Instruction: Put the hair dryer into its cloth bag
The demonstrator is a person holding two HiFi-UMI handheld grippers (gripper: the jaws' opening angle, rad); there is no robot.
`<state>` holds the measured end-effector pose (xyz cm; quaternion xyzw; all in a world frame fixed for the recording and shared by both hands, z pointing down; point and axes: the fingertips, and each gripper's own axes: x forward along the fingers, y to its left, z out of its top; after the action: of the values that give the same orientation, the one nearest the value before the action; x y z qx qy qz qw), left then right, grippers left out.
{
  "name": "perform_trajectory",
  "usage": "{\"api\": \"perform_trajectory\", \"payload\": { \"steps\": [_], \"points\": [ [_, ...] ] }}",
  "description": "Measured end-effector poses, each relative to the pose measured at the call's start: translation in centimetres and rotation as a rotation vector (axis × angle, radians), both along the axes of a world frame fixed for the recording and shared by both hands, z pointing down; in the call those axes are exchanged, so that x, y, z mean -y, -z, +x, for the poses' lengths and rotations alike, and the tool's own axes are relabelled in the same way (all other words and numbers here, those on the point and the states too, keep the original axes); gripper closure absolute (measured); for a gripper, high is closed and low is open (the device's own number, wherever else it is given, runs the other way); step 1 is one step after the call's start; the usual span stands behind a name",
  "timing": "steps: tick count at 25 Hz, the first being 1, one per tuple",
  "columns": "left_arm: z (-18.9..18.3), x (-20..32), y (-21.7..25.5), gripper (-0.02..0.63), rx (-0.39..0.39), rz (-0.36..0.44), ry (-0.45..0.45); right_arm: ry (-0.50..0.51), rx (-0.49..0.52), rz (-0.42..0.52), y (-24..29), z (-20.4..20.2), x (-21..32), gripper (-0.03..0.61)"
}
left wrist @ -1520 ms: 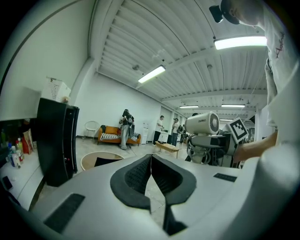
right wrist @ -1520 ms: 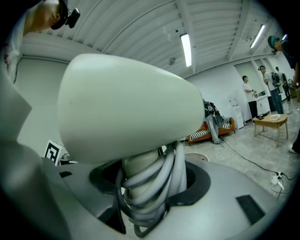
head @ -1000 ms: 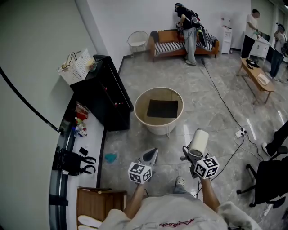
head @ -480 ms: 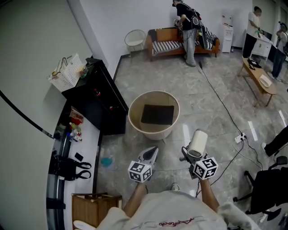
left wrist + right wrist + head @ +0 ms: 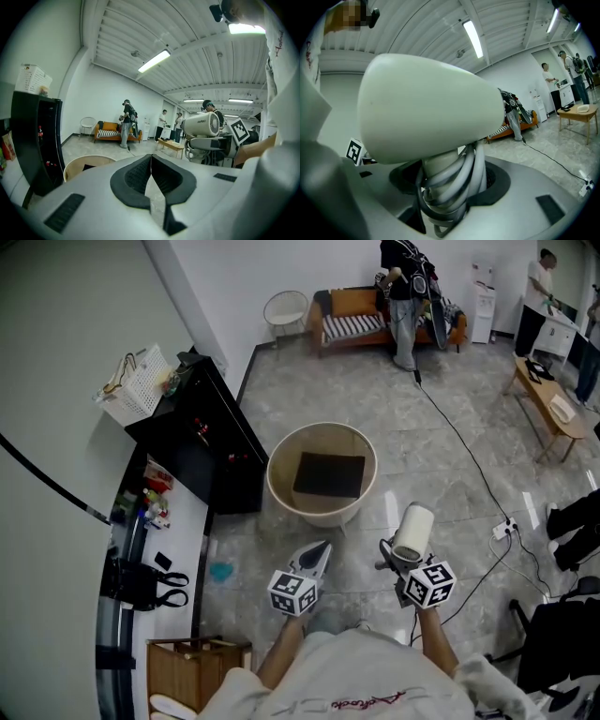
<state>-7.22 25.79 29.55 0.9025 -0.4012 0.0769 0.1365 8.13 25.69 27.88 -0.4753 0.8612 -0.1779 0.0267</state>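
You're holding the hair dryer upright in your R gripper, jaws clamping its cord-wrapped handle, w/ your L gripper pinching fully together on nothing.

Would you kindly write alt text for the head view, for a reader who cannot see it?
From above, a person holds a white hair dryer upright in the right gripper and a shut, empty left gripper, both held out toward a round beige tub with a flat black item inside.
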Motion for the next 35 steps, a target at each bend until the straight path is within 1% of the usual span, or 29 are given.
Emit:
{"api": "perform_trajectory", "payload": {
  "steps": [8,19,27,35],
  "points": [
    [-0.2,0.8,-1.3,0.581,-0.002,-0.026,0.009,0.02,-0.013,-0.017,-1.0,-0.5,0.8,0.304],
    [1.0,3.2,-2.6,0.581,-0.012,-0.044,0.003,0.021,-0.017,-0.022,-1.7,0.4,3.4,0.304],
    [1.0,7.1,-3.6,0.581,-0.022,-0.054,0.019,0.028,-0.027,-0.035,-2.7,0.5,7.2,0.304],
    [1.2,12.9,-4.6,0.581,-0.034,-0.074,0.005,0.036,-0.033,-0.033,-2.9,0.2,12.7,0.304]
  ]
}}
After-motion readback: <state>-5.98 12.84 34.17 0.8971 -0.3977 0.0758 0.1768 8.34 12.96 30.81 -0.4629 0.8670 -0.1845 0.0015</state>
